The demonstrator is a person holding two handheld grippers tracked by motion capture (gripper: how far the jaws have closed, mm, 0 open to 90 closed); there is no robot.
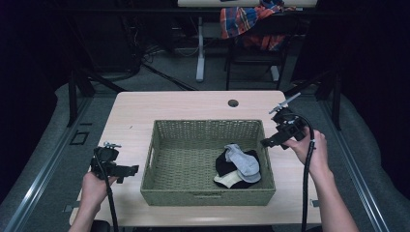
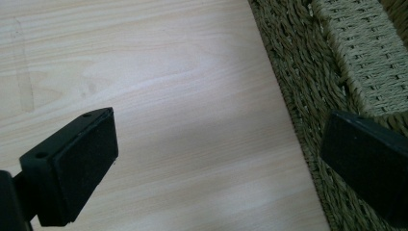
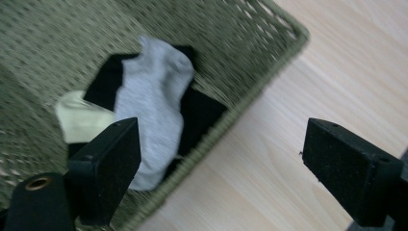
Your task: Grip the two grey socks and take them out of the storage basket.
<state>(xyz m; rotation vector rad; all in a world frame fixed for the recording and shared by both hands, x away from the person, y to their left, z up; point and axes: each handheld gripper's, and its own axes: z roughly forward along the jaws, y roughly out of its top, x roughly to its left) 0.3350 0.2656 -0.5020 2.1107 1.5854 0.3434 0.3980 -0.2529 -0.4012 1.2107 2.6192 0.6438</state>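
While the right gripper (image 1: 270,141) hangs above the basket's right rim at centre right of the high view, the socks sit in a loose pile in the lower right corner of the woven basket (image 1: 164,126): grey sock (image 1: 243,161) on top, black sock (image 1: 224,165) under it, pale yellow sock (image 1: 226,180) poking out at the lower left of the pile.

Risks as I read them:
- Right gripper view is motion-blurred, so any re-approach now is poorly aimed; a jaw could catch the wicker rim instead of cloth.
- Socks overlap. A grab at the grey one likely drags the black one too, or snags only a fold and slips.
- Basket is light wicker with nothing pinning it, so a snag could shove or tip it on the table (image 1: 183,104).

Jaws:
- Right: wide apart, nothing between them, touching nothing; the grey sock (image 3: 154,96) and bare table show in the gap.
- Left gripper (image 1: 129,169), lower left of the high view: jaws wide apart and empty, hovering over bare table (image 2: 183,96) just beside the basket's outer wall (image 2: 298,72); right-hand jaw overlaps the weave in frame, contact unclear.
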